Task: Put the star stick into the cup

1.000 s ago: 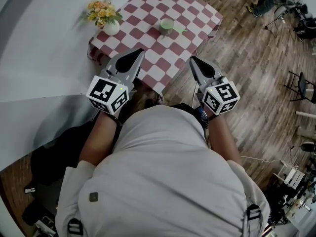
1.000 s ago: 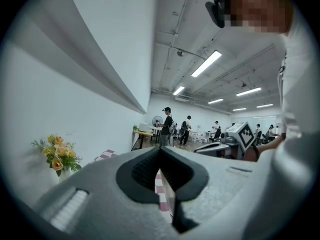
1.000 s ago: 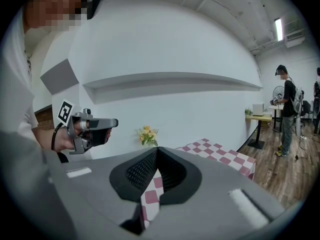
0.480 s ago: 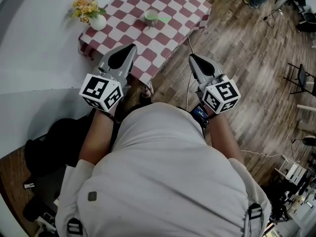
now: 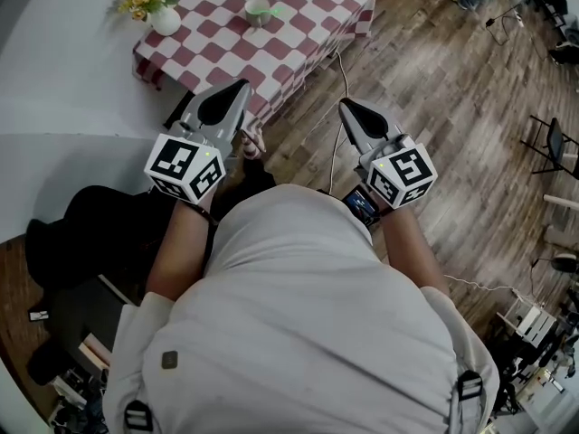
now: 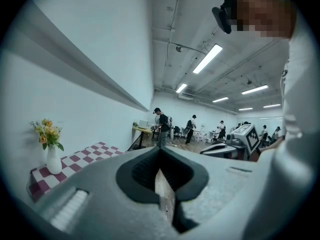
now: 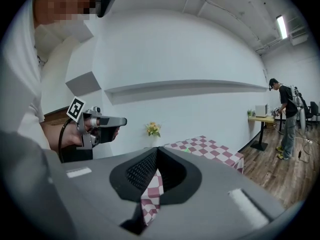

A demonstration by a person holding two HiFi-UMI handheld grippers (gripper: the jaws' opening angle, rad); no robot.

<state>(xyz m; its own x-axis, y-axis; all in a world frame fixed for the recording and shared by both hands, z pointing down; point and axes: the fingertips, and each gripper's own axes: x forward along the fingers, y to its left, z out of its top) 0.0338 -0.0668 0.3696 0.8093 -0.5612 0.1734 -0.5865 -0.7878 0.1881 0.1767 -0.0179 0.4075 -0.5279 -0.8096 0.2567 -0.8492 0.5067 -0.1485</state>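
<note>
Star stick point(image 5: 275, 12) is lying beside the cup point(image 5: 258, 10) on the checked surface point(image 5: 298, 34), now receding farther from the person than a second ago. The left tool point(image 5: 242, 86) and right tool point(image 5: 345, 106) are staying narrow and empty, so approaching must resume.

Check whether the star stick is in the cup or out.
Out. Head view shows the green star stick lying on the checkered tablecloth beside the cup, not inside it.
</note>
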